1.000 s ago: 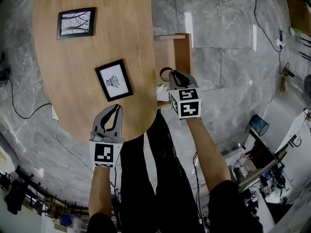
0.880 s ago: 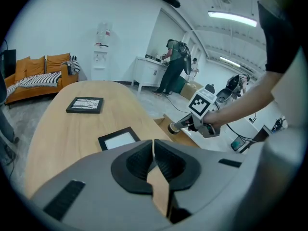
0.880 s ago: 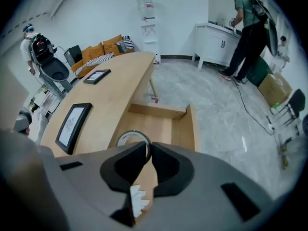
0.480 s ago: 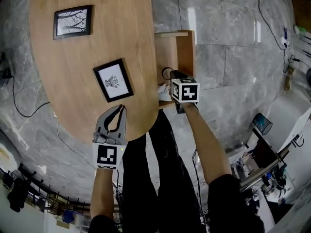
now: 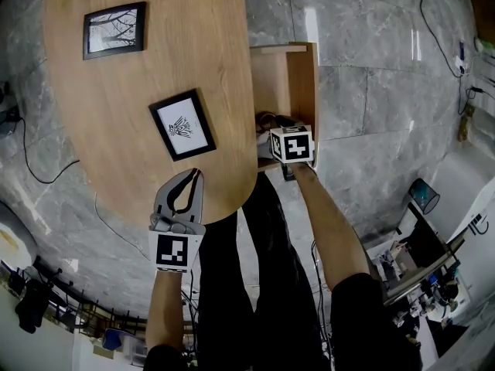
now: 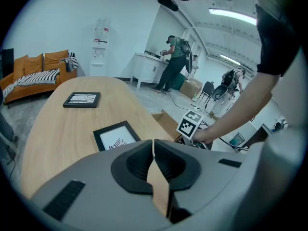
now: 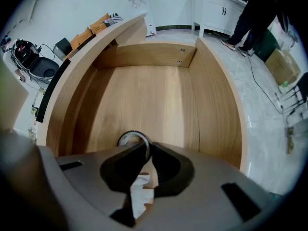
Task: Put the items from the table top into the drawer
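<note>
Inside drawer (image 7: 159, 95), gripper (image 7: 148, 147) tight on ring (image 7: 132, 133).

You stand on a floor (image 5: 371, 68) of grey marble tiles that shines under the light. The walls (image 6: 57, 28) around you are white. An orange sofa (image 6: 29, 64) with a striped cushion (image 6: 36, 77) stands beyond the oval wooden table (image 5: 186, 37). Farther off is a white cabinet (image 6: 149, 69), and long lamps (image 6: 231, 16) glow on the ceiling.
</note>
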